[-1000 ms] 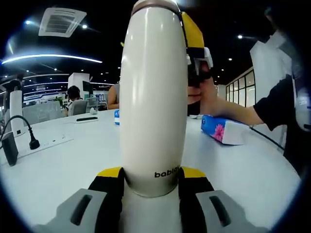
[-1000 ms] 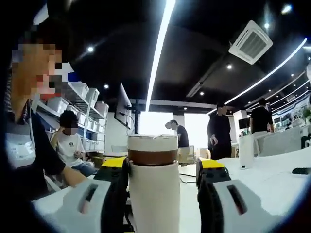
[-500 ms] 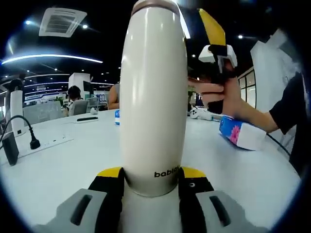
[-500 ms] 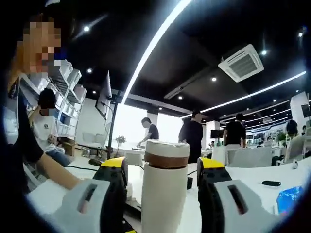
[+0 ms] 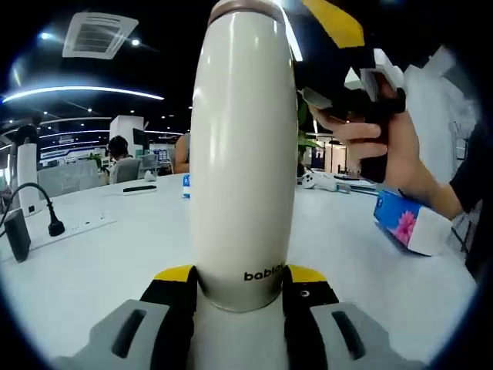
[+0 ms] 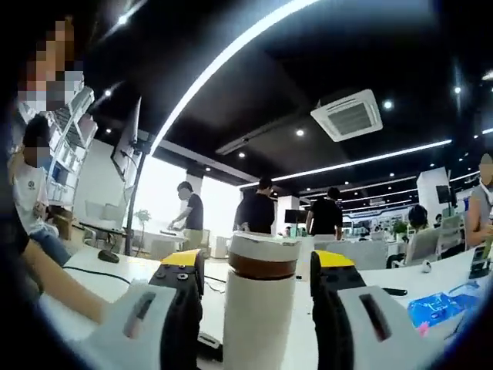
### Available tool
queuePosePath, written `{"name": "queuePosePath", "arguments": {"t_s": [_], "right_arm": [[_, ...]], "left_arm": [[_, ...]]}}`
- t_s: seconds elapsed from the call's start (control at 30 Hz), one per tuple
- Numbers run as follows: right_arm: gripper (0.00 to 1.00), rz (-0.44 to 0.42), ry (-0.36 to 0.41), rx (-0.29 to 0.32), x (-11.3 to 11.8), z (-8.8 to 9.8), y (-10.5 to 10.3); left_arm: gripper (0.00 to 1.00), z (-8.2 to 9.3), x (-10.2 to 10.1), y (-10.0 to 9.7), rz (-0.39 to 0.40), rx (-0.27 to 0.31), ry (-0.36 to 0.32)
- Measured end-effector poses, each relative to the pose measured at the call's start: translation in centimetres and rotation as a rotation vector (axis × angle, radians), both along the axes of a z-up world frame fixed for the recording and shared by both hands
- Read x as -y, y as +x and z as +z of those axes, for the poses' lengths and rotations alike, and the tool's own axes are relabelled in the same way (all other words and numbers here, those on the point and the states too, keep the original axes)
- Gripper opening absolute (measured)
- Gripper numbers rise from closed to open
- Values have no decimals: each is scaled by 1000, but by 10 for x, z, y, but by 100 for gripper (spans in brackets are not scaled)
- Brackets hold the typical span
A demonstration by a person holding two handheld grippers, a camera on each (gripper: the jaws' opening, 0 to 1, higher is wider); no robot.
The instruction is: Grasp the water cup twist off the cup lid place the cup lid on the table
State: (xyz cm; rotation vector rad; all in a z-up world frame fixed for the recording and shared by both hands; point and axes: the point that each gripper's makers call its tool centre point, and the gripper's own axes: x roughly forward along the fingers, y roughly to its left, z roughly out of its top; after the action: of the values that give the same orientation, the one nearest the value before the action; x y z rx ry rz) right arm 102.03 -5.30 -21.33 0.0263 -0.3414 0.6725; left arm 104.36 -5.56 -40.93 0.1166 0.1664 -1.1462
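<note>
Left gripper (image 5: 240, 297): clamped on the base of the cup (image 5: 243, 154), which stands upright on the table (image 5: 92, 262).
Right gripper (image 6: 248, 281): jaws flank the lid (image 6: 263, 254) at the cup's top with gaps showing on both sides, so it isn't gripping yet.
Risk, slip: if the right jaws close off-centre, the lid could skid instead of turning.
Risk, spin: a weak base hold would let the whole cup rotate.
Farther off: a blue box (image 5: 410, 222) lies near the set-down space.
</note>
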Motion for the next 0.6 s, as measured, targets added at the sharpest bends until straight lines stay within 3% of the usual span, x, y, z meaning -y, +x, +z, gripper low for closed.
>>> {"name": "queuePosePath", "arguments": {"t_s": [0.27, 0.6], "right_arm": [[53, -50, 24, -20, -1, 0, 10], [46, -45, 22, -10, -7, 1, 15]], "left_arm": [[46, 0, -1, 0, 1, 0, 0], [46, 0, -2, 2, -1, -2, 1]]}}
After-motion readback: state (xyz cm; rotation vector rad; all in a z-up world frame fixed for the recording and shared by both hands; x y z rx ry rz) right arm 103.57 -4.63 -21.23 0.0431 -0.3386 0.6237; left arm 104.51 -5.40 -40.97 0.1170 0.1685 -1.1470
